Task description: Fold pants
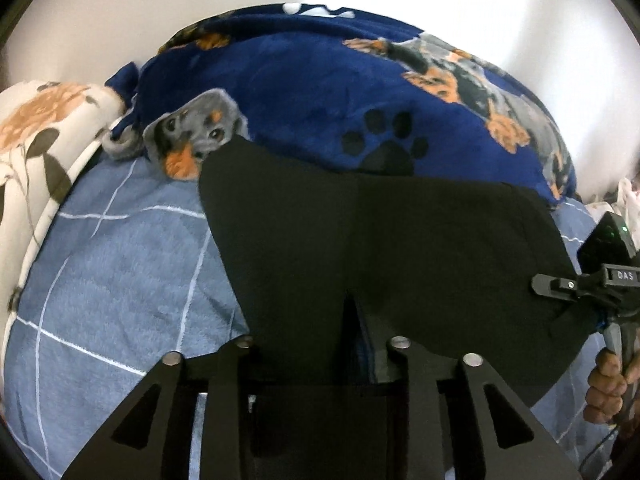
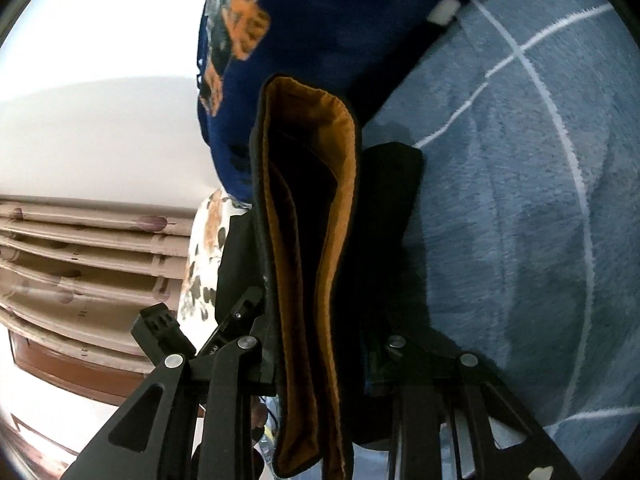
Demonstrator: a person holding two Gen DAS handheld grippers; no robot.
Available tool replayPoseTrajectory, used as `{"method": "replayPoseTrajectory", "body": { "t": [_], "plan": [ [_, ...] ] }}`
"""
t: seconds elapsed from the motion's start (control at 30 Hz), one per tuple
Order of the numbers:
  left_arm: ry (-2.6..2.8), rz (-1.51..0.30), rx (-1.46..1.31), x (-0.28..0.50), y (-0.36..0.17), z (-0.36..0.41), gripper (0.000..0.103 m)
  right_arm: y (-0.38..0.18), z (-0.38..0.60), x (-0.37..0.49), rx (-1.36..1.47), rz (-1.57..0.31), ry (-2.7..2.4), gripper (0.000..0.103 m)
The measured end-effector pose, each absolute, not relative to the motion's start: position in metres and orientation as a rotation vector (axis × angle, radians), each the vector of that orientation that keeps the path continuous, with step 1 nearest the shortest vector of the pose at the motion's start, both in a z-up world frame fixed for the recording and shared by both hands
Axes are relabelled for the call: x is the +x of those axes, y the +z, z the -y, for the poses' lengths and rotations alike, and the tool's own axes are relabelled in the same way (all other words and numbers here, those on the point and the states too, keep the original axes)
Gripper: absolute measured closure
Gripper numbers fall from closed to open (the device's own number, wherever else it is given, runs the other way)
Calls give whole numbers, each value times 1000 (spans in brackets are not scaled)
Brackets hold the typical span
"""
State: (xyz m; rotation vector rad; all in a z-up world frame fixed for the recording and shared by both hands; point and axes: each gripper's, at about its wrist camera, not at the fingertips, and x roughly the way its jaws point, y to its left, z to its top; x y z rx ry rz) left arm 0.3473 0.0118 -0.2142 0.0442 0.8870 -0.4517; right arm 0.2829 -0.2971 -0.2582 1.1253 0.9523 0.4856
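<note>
Black linkage bars of the left gripper [image 1: 352, 344] fill the bottom of the left wrist view, and its jaws are closed on the near edge of the black fleece pants [image 1: 380, 248], whose cloth rises straight out of the narrow gap between the fingers. At far left a white pillow with an orange flower print [image 1: 44, 140] lies at the edge of the light blue bedspread with thin white grid lines [image 1: 112, 264]. The pants spread over the middle of that bedspread, their far edge touching a dark blue plush blanket printed with puppies and paw marks [image 1: 304, 84] heaped behind. At the right edge the right gripper [image 1: 556, 286] pinches the pants' side, with the person's hand [image 1: 608, 388] around its handle. From the right wrist view, a pale louvred panel [image 2: 88, 256] sits at left, then the same black pants with an orange-brown lining [image 2: 316, 280] held upright and clamped between the fingers, the dark blue blanket above and the blue bedspread to the right.
</note>
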Motion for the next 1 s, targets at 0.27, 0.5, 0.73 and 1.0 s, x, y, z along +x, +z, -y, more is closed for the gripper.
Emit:
{"method": "replayPoseTrajectory", "body": {
  "t": [0.27,0.5,0.73,1.0],
  "plan": [
    [-377,-879,24,350,-230,-21,40,-257,294,276,1014,-948,429,76],
    [-304,-876,39,356,-235,-28,14,-246,285,269,879,-932,339,73],
    [-160,-736,176,317,-204,-34,14,-212,280,254,796,-872,239,50],
    [-193,-555,159,227,-135,-38,5,-141,247,174,576,-726,187,28]
  ]
}}
